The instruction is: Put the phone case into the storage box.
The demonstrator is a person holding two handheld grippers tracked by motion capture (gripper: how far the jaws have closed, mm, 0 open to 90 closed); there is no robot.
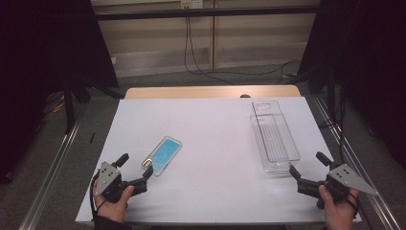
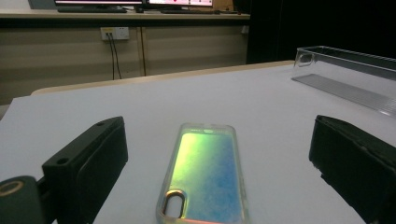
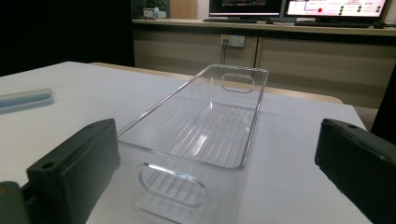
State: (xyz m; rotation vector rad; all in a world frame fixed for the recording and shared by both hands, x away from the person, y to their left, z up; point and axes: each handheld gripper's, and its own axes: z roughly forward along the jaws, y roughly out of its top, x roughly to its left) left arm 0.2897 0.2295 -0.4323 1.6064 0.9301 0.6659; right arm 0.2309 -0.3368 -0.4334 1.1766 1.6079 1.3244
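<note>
A clear phone case with a blue-green iridescent back [image 1: 163,154] lies flat on the white table top [image 1: 210,143], left of centre. My left gripper [image 1: 137,165] is open just short of its near end; in the left gripper view the phone case [image 2: 205,172] lies between and ahead of the wide-apart jaws. A clear plastic bin [image 1: 274,135], long and empty, stands at the right. My right gripper [image 1: 309,164] is open near its closest end, and the right gripper view looks along the bin [image 3: 205,135] with its cut-out handle.
Each gripper is held by a hand coming in from the table's near edge. A wooden table edge [image 1: 210,92] shows beyond the white sheet. Cables [image 1: 191,52] hang down the back wall, and dark stands flank both sides of the table.
</note>
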